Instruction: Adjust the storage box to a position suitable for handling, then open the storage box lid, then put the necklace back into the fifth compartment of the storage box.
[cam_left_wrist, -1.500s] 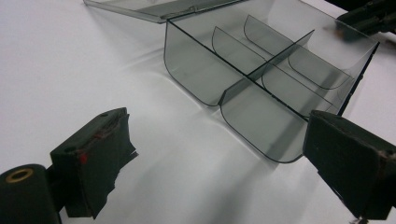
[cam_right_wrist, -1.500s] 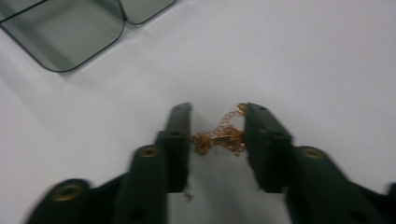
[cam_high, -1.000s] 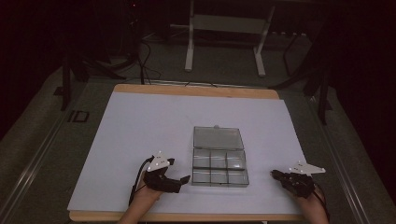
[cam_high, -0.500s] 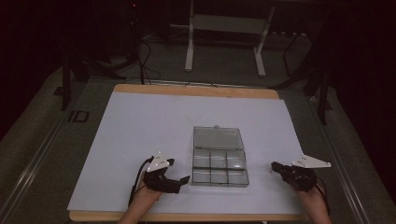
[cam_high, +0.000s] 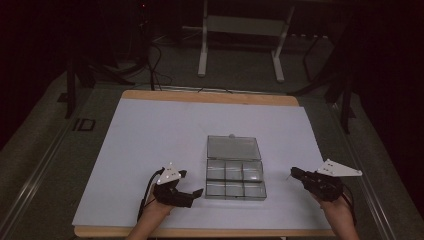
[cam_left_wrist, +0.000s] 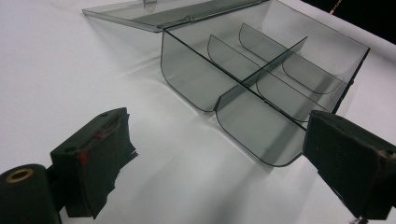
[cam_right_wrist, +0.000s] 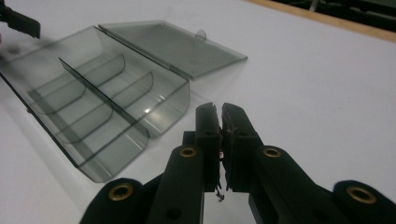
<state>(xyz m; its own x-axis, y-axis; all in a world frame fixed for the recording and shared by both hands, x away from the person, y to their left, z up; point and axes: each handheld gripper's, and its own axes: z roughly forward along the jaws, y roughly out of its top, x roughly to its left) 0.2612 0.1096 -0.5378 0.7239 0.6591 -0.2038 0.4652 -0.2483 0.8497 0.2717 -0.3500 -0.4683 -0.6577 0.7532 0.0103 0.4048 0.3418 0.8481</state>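
Box (cam_high: 235, 172) with its lid flat open sits empty mid-worktop (cam_high: 150, 140) between us. Our left hand-held gripper (cam_high: 192, 187) waits wide open beside it; the right hand-held gripper (cam_right_wrist: 220, 122) is pinched shut, apparently empty. Next, we judge, we close the lid.

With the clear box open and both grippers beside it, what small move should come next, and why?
Probably carry the right gripper left toward the clear smoky-grey plastic compartment box. Its jaws are pressed together, perhaps on something tiny, though that is too small to tell. The hinged lid lies flat open, the compartments look empty, and the open left gripper sits at the box's left edge.
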